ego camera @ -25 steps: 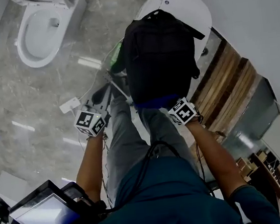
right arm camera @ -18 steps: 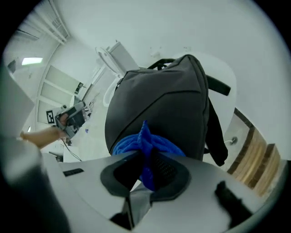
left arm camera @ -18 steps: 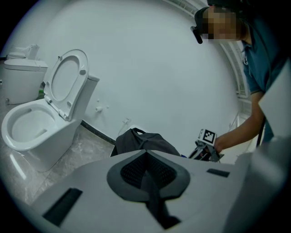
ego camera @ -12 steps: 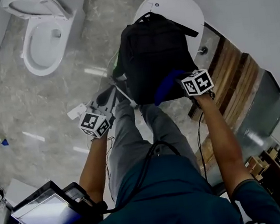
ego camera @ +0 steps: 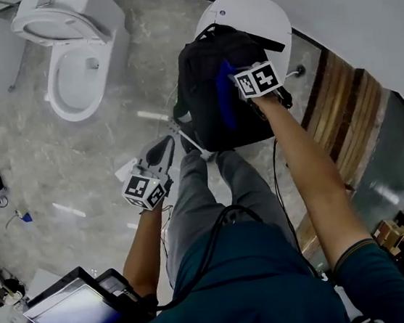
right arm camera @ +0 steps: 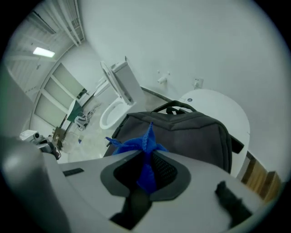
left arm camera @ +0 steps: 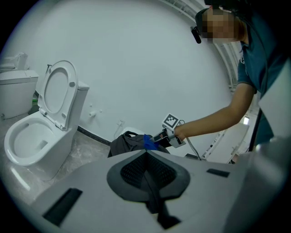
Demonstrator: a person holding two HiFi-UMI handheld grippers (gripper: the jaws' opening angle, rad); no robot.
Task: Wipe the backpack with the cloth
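Right then, your right gripper (ego camera: 241, 91) pinched the blue cloth (ego camera: 226, 106) over the backpack (ego camera: 200, 84), its length running back toward you; left gripper (ego camera: 158, 157) shut, empty, well aside.

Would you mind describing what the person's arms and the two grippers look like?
The left gripper and the right gripper both have pale grey bodies with dark, textured pads. The left's cube and the right's are white with black square markers. The person wears a teal short-sleeved shirt, and a thin black cable trails from the right gripper.
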